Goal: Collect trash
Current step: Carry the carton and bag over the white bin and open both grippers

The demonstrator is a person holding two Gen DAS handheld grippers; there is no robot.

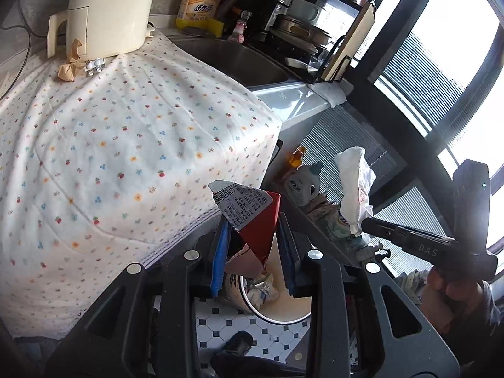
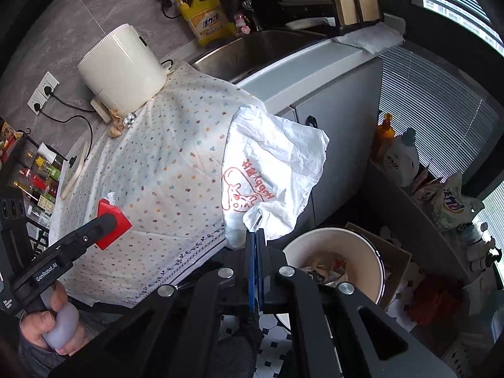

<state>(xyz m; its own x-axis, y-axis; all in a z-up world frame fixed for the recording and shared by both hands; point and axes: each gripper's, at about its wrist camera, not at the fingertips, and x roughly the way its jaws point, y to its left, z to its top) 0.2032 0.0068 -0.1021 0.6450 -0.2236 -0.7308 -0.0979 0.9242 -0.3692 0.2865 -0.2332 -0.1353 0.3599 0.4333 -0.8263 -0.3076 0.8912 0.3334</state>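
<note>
So the left hand-held gripper is clamped on a flattened red carton with a printed silver flap, held right over the cream trash bin on the tiled floor, off the edge of the surface with the flowery cloth. The right hand-held gripper is pinched tight on a crumpled white plastic bag with red print, just beside that same bin. There's still a brown paper wad and a blister pack sitting on the cloth by the cream appliance.
</note>
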